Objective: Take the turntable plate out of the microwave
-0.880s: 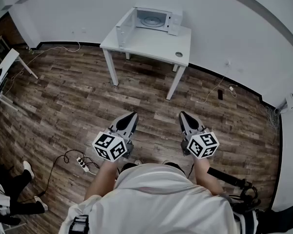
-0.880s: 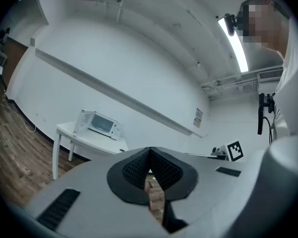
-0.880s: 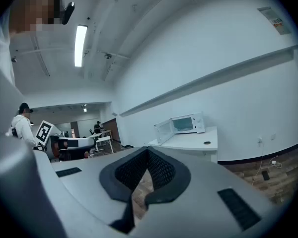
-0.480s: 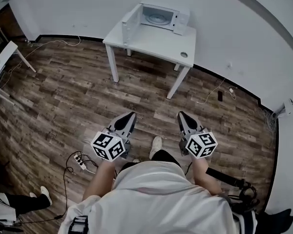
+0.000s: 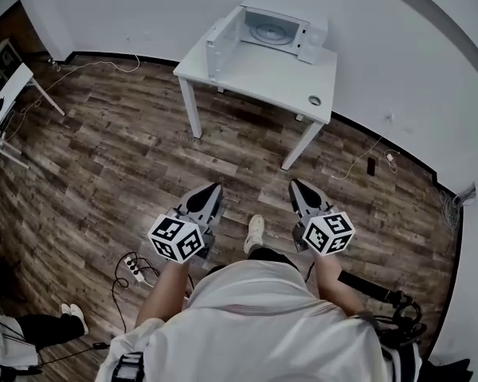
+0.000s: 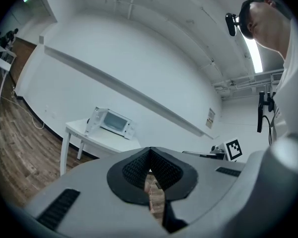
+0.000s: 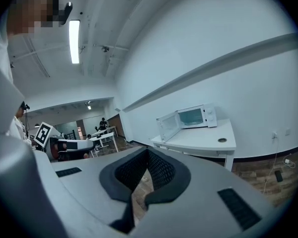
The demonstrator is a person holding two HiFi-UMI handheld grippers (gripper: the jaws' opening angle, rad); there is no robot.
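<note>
A white microwave (image 5: 279, 32) stands at the back of a white table (image 5: 264, 78), its door (image 5: 218, 51) swung open to the left. Inside it lies the round glass turntable plate (image 5: 272, 32). The microwave (image 6: 113, 121) also shows far ahead in the left gripper view and the microwave (image 7: 188, 118) in the right gripper view. My left gripper (image 5: 214, 189) and right gripper (image 5: 295, 186) are both shut and hold nothing. They hover side by side over the wooden floor, well short of the table.
The table has a round cable hole (image 5: 315, 100) near its right edge. A power strip (image 5: 134, 267) with cable lies on the floor at my left. A dark object (image 5: 370, 166) and cable lie by the wall at right. Desks (image 5: 1, 106) stand at far left.
The table and microwave have come nearer and lower in the head view as I step forward; a shoe now shows between the grippers. Both grippers stay shut in the same pose.
</note>
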